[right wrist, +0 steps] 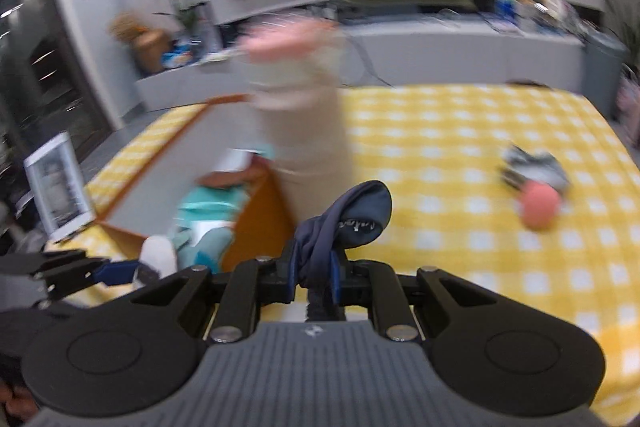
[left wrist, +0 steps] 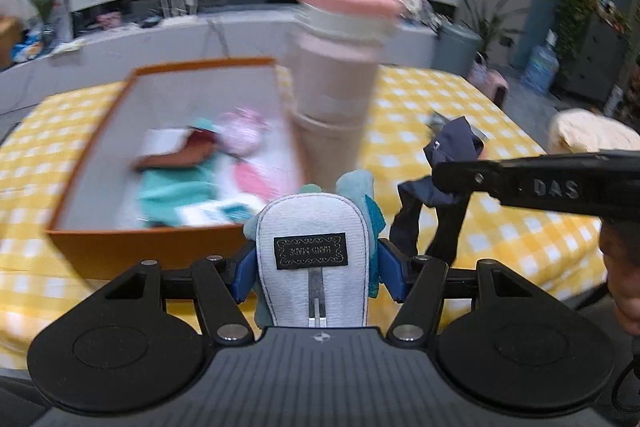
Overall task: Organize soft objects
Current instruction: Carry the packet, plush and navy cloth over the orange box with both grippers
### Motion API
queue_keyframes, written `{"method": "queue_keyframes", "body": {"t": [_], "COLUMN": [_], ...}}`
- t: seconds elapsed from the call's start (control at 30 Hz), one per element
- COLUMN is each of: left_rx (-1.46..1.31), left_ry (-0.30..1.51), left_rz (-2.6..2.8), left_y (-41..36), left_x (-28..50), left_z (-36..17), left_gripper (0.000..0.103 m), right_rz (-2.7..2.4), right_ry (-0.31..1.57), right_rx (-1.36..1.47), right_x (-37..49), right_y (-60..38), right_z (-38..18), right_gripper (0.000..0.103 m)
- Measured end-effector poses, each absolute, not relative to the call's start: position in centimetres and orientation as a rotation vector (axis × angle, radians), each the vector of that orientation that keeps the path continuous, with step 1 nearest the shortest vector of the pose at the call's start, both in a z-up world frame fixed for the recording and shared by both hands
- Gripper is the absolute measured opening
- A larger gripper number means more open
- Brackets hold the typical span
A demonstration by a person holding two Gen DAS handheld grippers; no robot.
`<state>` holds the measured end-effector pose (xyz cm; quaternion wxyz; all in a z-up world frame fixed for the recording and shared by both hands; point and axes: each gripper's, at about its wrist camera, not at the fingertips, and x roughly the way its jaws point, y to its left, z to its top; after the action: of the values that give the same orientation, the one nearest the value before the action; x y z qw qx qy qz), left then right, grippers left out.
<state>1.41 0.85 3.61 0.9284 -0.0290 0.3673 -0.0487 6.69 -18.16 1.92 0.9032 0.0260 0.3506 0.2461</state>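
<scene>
My left gripper [left wrist: 316, 269] is shut on a small teal slipper [left wrist: 312, 227] with a white sole that faces the camera, held above the near wall of an orange box [left wrist: 132, 247]. The box holds several soft items, among them teal cloth [left wrist: 176, 187] and a pink piece [left wrist: 252, 179]. My right gripper [right wrist: 314, 269] is shut on a dark navy sock [right wrist: 360, 215], which droops over its fingers. In the left wrist view the right gripper [left wrist: 444, 175] comes in from the right with the navy sock [left wrist: 452, 147] hanging from it. The right wrist view shows the left gripper [right wrist: 120, 273] at lower left.
A tall beige bottle with a pink lid [left wrist: 336, 87] stands by the box's right wall. A yellow checked cloth [right wrist: 460, 147] covers the table. A pink ball [right wrist: 538, 205] and a grey fabric piece [right wrist: 532, 165] lie at its right. A white picture frame [right wrist: 60, 187] stands left of the box.
</scene>
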Motion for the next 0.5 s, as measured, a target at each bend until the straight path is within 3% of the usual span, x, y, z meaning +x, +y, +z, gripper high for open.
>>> {"method": "queue_keyframes", "body": {"t": [0.3, 0.5], "left_rx": [-0.077, -0.048], "left_ry": [0.637, 0.676], "left_rz": [0.057, 0.124], "left_y": [9.0, 11.0], "left_x": [4.2, 10.1], "left_z": [7.0, 5.9], "left_gripper": [0.071, 0.071], "right_rz": [0.7, 0.709], "right_ry": [0.616, 0.588], "right_rx": [-0.032, -0.06], "right_x": [5.6, 8.1], "right_y": [-8.7, -4.5], "right_z": [6.9, 8.6], "right_gripper": [0.014, 0.014]}}
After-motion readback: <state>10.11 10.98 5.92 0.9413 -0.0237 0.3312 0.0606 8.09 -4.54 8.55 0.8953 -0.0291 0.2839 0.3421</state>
